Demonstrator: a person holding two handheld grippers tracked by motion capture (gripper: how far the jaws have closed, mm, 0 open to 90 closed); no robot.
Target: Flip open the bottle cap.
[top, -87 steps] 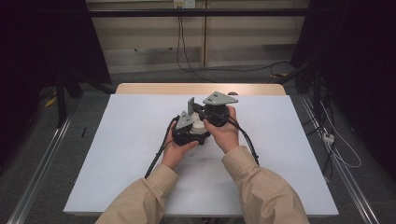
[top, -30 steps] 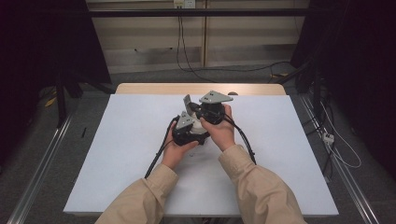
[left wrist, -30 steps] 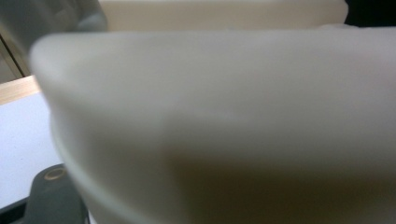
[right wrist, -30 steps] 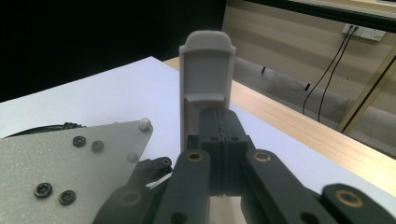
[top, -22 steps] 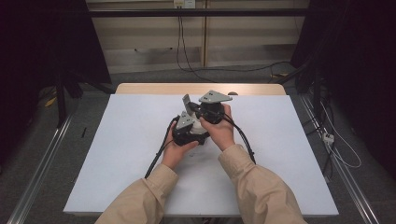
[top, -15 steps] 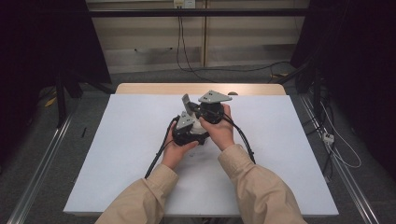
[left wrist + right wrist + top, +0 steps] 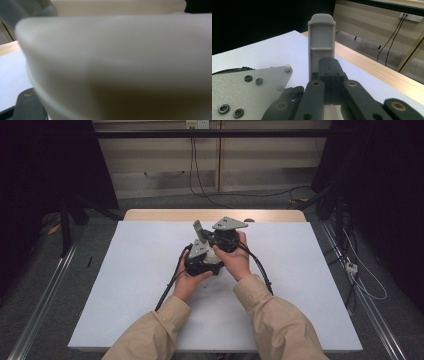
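Observation:
Both hands hold the grippers close together above the middle of the white table top (image 7: 125, 285). My left gripper (image 7: 202, 254) sits low in the left hand, its grey plate up. My right gripper (image 7: 200, 229) is just behind it to the right, with a pale grey upright finger piece (image 7: 198, 227) at its front. In the right gripper view the black jaws of my right gripper (image 7: 328, 72) are pressed together with nothing between them, and the grey finger piece (image 7: 321, 42) rises behind them. A blurred cream surface (image 7: 120, 65) lies right against the left gripper view's lens; a dark link with a brass rivet (image 7: 28, 100) shows at lower left.
The left gripper's grey plate (image 7: 244, 92) lies at the lower left of the right gripper view. Black cables (image 7: 167, 290) trail toward the person across the table. A wooden strip (image 7: 150, 215) runs along the table's far edge. Metal rails (image 7: 45, 290) run along the floor on both sides.

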